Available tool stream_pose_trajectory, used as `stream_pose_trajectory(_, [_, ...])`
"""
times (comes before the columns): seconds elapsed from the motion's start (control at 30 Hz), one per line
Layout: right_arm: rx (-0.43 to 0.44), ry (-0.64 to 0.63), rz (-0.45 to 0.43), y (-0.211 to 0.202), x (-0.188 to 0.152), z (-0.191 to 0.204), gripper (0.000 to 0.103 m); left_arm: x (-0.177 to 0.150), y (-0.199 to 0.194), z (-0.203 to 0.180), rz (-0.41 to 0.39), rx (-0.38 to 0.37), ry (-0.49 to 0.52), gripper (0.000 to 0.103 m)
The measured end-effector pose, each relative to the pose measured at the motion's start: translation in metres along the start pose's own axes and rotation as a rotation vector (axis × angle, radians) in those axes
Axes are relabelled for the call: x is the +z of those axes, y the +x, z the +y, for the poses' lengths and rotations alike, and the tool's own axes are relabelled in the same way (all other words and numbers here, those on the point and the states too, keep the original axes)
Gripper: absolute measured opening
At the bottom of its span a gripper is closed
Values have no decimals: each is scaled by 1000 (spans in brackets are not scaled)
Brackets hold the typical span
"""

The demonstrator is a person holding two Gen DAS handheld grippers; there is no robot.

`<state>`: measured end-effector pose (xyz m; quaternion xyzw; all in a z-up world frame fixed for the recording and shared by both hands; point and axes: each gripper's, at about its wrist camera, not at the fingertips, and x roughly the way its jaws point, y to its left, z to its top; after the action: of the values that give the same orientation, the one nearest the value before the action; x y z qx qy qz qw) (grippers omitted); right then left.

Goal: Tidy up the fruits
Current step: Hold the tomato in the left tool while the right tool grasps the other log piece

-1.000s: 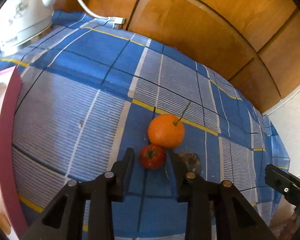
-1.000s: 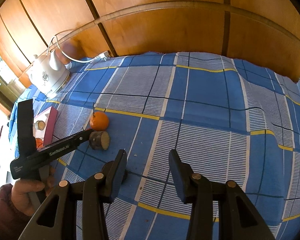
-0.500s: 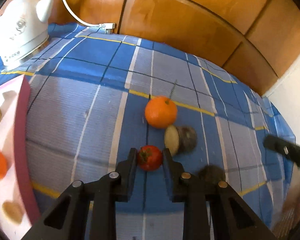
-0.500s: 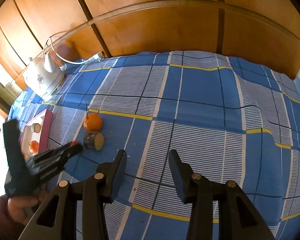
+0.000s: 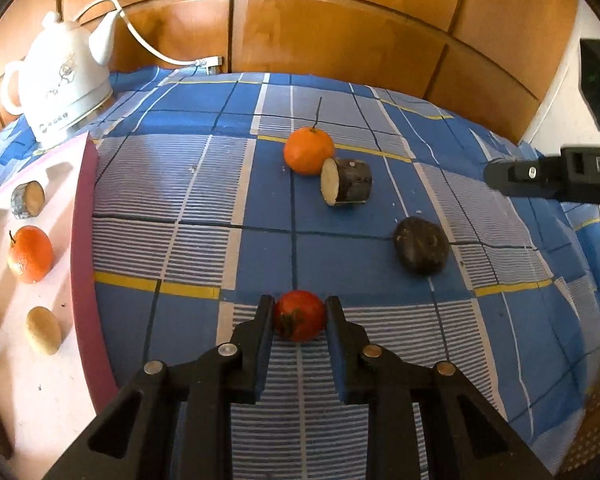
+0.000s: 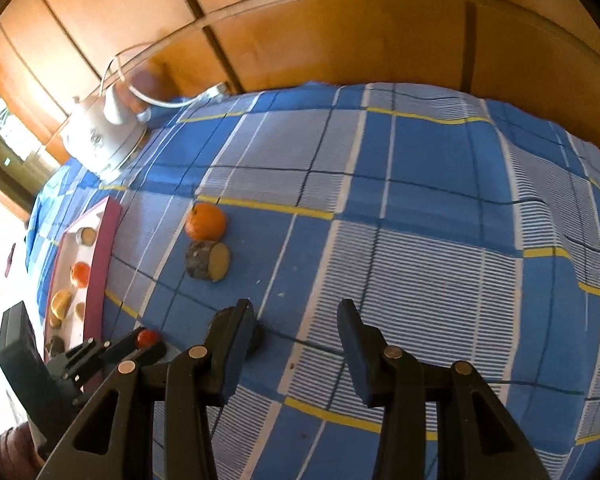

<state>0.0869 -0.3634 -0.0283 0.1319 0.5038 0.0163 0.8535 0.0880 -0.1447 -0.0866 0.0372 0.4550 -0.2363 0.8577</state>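
Black jaws of the left gripper (image 5: 299,322) squeeze the small red fruit (image 5: 299,320) so it can go to the pink tray (image 5: 85,264) at the tablecloth's left edge, while the right gripper (image 6: 296,330) waits half open, holding nothing.

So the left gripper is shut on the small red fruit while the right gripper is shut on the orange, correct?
Not quite. The right gripper holds nothing; the orange lies on the cloth, as the right wrist view shows. The left gripper does grip the small red fruit.
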Motion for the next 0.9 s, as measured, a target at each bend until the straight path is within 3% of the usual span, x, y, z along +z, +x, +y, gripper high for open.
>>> stream_pose_trajectory(0.4, [95, -78, 37, 21, -5, 37, 51, -4, -1, 4, -19, -20, -29, 26])
stream_pose_trajectory(0.63, [45, -134, 64, 54, 20, 75, 51, -4, -1, 5, -26, -33, -39, 26])
stream_pose_trajectory(0.77, [-44, -153, 102, 83, 31, 89, 51, -4, -1, 7, -26, -40, -42, 26])
stream_pose_trajectory(0.8, [-50, -159, 117, 88, 31, 90, 50, -4, -2, 7, -27, -41, -42, 26])
stream_pose_trajectory(0.87, [-45, -181, 145, 94, 30, 93, 30, -4, -2, 8, -28, -45, -41, 26])
stream_pose_trajectory(0.9, [-40, -193, 135, 89, 30, 93, 30, -5, -2, 8, -28, -47, -41, 26])
